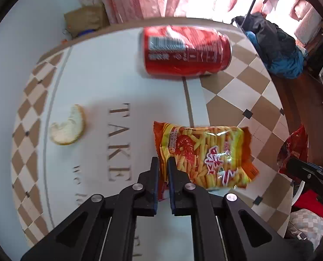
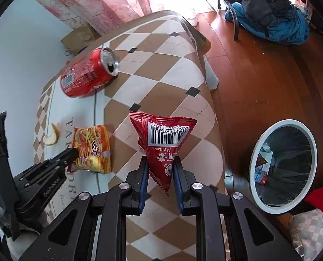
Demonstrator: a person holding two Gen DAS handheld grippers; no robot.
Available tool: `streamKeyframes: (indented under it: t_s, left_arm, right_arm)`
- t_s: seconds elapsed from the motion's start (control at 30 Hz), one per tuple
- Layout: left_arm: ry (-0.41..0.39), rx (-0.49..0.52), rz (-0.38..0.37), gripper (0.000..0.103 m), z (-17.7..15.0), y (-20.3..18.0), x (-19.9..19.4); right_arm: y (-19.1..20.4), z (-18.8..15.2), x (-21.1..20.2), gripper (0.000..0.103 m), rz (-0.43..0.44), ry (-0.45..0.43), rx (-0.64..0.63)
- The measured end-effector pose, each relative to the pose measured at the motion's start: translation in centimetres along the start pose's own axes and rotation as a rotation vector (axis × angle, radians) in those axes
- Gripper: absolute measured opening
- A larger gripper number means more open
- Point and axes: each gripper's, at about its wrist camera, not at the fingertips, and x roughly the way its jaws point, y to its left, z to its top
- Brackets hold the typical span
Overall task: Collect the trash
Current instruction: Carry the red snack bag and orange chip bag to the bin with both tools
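My left gripper (image 1: 163,163) pinches the edge of one yellow-orange snack bag (image 1: 207,154) on the tabletop (image 1: 91,69); my right gripper (image 2: 160,165) clamps one red snack bag (image 2: 163,139), held up off the checked cloth. Only the right wrist view shows the white-rimmed bin (image 2: 283,165) on the wooden floor (image 2: 259,76) beside the tabletop, and the opened end of the one red can (image 1: 186,51) lying on its side. One bitten bread piece (image 1: 67,128) lies well left of the can.
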Motion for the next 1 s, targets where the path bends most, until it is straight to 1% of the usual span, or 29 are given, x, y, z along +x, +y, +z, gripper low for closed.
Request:
streamKeyframes:
  t_s: [0.17, 0.3, 0.4, 0.5, 0.53, 0.67, 0.8, 0.87, 0.9, 1.0]
  left_arm:
    - [-0.072, -0.021, 0.018, 0.004, -1.9, 1.6, -3.9]
    - [-0.144, -0.023, 0.018, 0.004, -2.9, 1.9, -7.7]
    - [-0.206, -0.004, 0.012, 0.004, -3.2, 1.1, -10.9]
    - [-0.27, 0.026, -0.008, 0.004, -3.2, -0.6, -14.0]
    - [-0.296, 0.043, -0.025, 0.004, -3.3, -1.7, -15.4]
    - [-0.357, 0.105, -0.091, 0.004, -3.3, -5.6, -19.0]
    - [-0.392, 0.188, -0.174, 0.004, -3.2, -11.4, -21.5]
    - [-0.387, 0.219, -0.213, 0.004, -3.1, -14.0, -21.6]
    - [-0.375, 0.24, -0.243, 0.004, -3.0, -16.1, -21.2]
    - [-0.34, 0.283, -0.289, 0.004, -2.9, -20.4, -19.4]
  right_arm:
    - [0.0, -1.4, -2.0, 0.023, 0.038, -0.029, 0.006]
    - [-0.3, -2.4, -4.7, 0.022, 0.061, -0.067, 0.001]
    - [-1.0, -3.1, -7.4, 0.022, 0.082, -0.106, 0.004]
    - [-2.1, -3.7, -10.7, 0.022, 0.092, -0.151, 0.003]
    - [-2.7, -3.9, -12.2, 0.022, 0.095, -0.171, 0.006]
    - [-5.9, -4.6, -16.7, 0.022, 0.092, -0.234, 0.028]
    - [-11.1, -5.8, -20.6, 0.022, 0.062, -0.284, 0.081]
    - [-14.3, -6.5, -21.7, 0.022, 0.034, -0.296, 0.12]
    - [-15.5, -6.8, -21.9, 0.022, 0.023, -0.296, 0.136]
    - [-20.3, -7.7, -21.6, 0.022, -0.012, -0.282, 0.197]
